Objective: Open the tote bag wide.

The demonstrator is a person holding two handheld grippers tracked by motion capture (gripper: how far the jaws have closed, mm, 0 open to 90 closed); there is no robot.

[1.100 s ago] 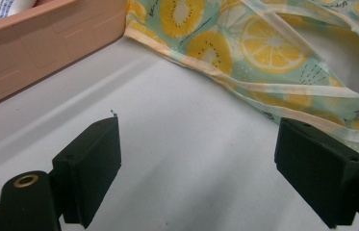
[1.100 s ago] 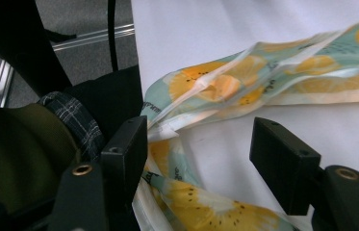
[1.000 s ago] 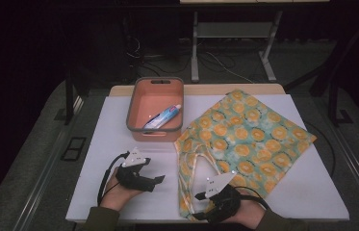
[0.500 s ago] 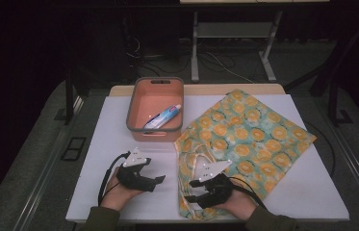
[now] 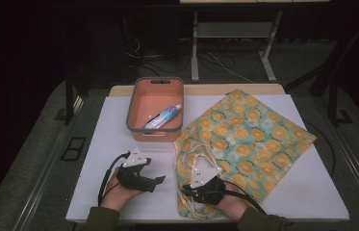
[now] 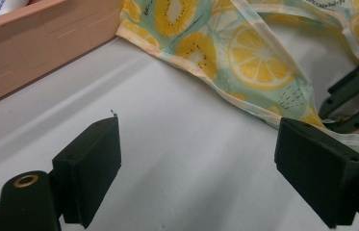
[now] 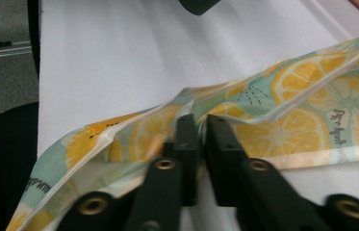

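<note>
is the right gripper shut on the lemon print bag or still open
Shut on it: the right gripper has just closed, and its jaws pinch the edge of the lemon print bag, the fabric bunching up between them.

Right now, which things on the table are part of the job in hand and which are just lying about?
In the job:
- lemon-print bag, its edge pinched
- right gripper, jaws just closed on that edge
- left gripper, jaws open over bare table beside the bag

Lying about:
- orange bin
- toothpaste tube inside the bin
</note>
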